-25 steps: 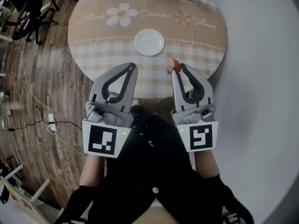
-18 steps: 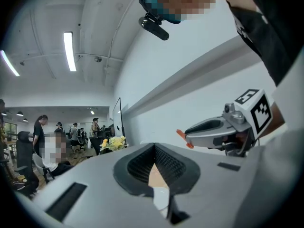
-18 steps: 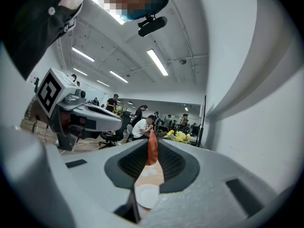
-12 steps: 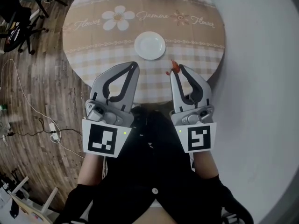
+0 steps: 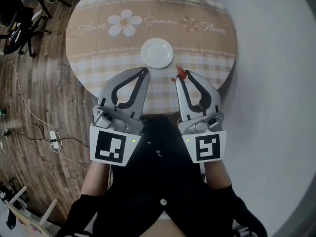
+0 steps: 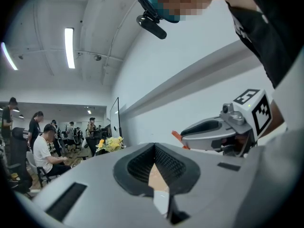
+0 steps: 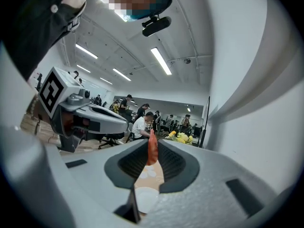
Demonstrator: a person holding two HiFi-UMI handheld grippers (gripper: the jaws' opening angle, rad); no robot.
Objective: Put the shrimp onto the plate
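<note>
**Shrimp held short of plate**

Right gripper point(image 5: 182, 77) was clamped on the orange shrimp point(image 5: 180, 73), centre frame, just lower right of the white plate point(image 5: 157, 53) on the checked round table point(image 5: 98, 58). Left gripper point(image 5: 144, 72) jaws together, empty.

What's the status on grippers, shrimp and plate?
Right gripper shut on shrimp, held short of the plate. Left gripper shut, empty. Plate bare, nothing in the way.
</note>
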